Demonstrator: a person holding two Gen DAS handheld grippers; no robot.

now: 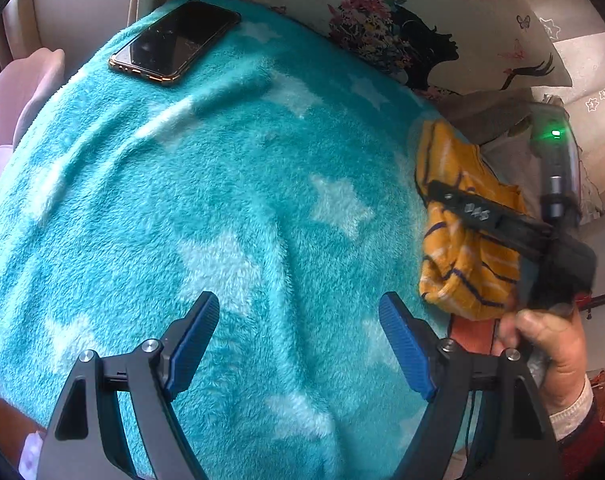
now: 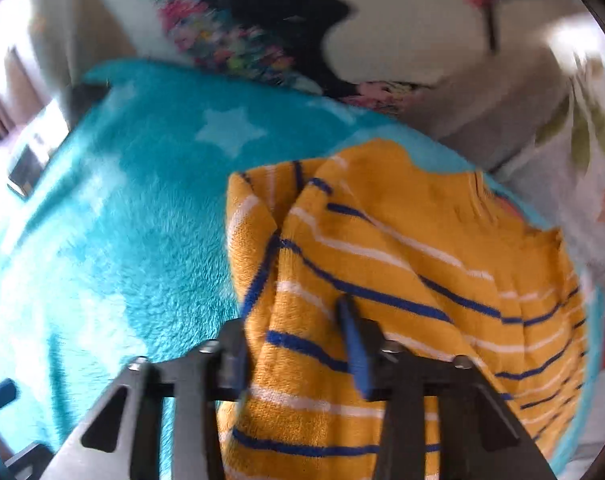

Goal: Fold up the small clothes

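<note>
A small mustard-yellow sweater with blue and white stripes [image 2: 382,248] lies crumpled at the right side of a teal star-patterned blanket [image 2: 122,220]. My right gripper [image 2: 294,320] is shut on a fold of the sweater, with cloth bunched between its fingers. In the left wrist view the sweater [image 1: 462,256] hangs from the right gripper [image 1: 434,188] at the blanket's right edge. My left gripper [image 1: 298,312] is open and empty, low over the blanket [image 1: 222,200], left of the sweater.
A black phone [image 1: 174,42] lies on the far left part of the blanket. A white cushion with a flower-and-face print [image 1: 422,28] leans behind the blanket. Pink fabric [image 1: 18,92] lies off the left edge.
</note>
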